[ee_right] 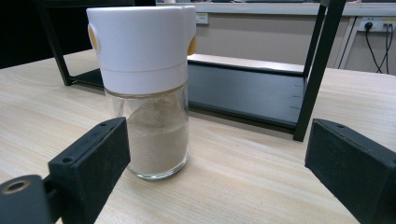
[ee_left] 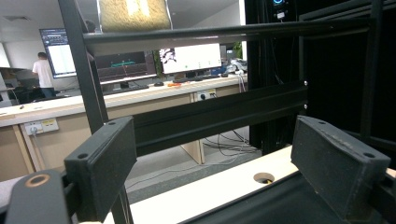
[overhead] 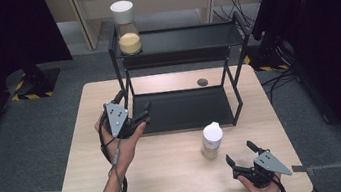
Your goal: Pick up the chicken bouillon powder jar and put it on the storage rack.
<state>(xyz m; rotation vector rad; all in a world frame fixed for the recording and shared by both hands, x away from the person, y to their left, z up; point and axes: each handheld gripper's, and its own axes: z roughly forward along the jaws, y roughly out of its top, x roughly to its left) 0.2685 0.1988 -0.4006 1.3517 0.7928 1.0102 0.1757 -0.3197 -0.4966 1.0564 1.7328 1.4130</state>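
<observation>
One shaker (overhead: pixel 126 27) already stands on the rack's (overhead: pixel 176 39) top shelf; my right gripper (overhead: pixel 242 158), jaws apart, nears the second shaker (ee_right: pixel 142 88) before that rack; my left gripper (overhead: pixel 142 117) is open, empty.

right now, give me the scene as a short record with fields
jar on table: glass jar with white lid and pale powder, upright in front of the rack
jar on rack: second jar with yellow contents, top shelf, left end
rack: black two-shelf rack, lower shelf bare
right claw: open, near the glass jar, not touching
left claw: open, at the lower shelf's left edge
table: light wood
</observation>
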